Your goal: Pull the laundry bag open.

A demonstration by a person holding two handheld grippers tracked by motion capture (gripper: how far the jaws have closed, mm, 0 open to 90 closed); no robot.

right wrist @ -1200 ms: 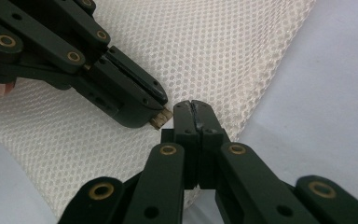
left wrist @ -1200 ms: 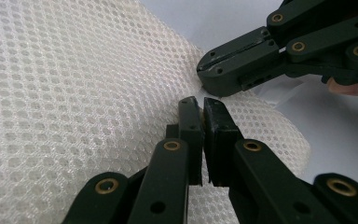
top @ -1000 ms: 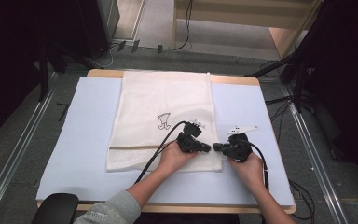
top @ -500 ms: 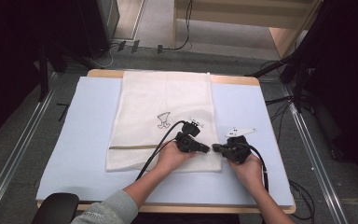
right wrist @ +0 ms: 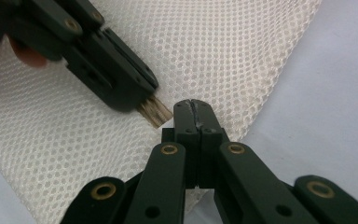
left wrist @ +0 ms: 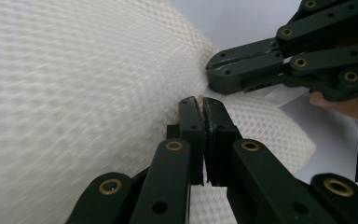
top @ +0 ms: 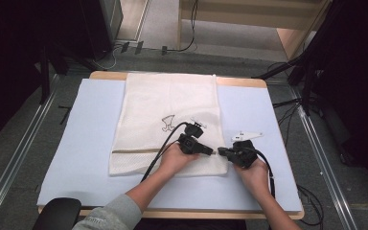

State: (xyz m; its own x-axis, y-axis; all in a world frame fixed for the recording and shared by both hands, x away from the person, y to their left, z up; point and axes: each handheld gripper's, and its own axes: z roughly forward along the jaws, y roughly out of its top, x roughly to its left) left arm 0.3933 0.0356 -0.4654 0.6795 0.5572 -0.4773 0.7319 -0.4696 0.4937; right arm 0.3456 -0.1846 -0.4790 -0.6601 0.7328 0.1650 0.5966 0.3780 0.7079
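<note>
A white mesh bag (top: 167, 100) lies flat on the pale blue mat (top: 86, 143). At its right edge near the front, both grippers meet tip to tip. My left gripper (top: 212, 152) (left wrist: 199, 103) is shut on a small tan ribbed tab (right wrist: 154, 114) at the bag's edge. Just to its right, my right gripper (top: 221, 152) (right wrist: 195, 106) is shut on the mesh (right wrist: 223, 56) at the same edge. In the left gripper view the mesh (left wrist: 74, 93) bulges up around the closed jaws. A hand holds each gripper from the table's near side.
A black outline print (top: 167, 123) marks the bag's middle. The left gripper's cable (top: 160, 153) trails back over the bag's front part. Bare mat lies left and right of the bag. Cables and metal rails (top: 24, 148) run on the floor around the table.
</note>
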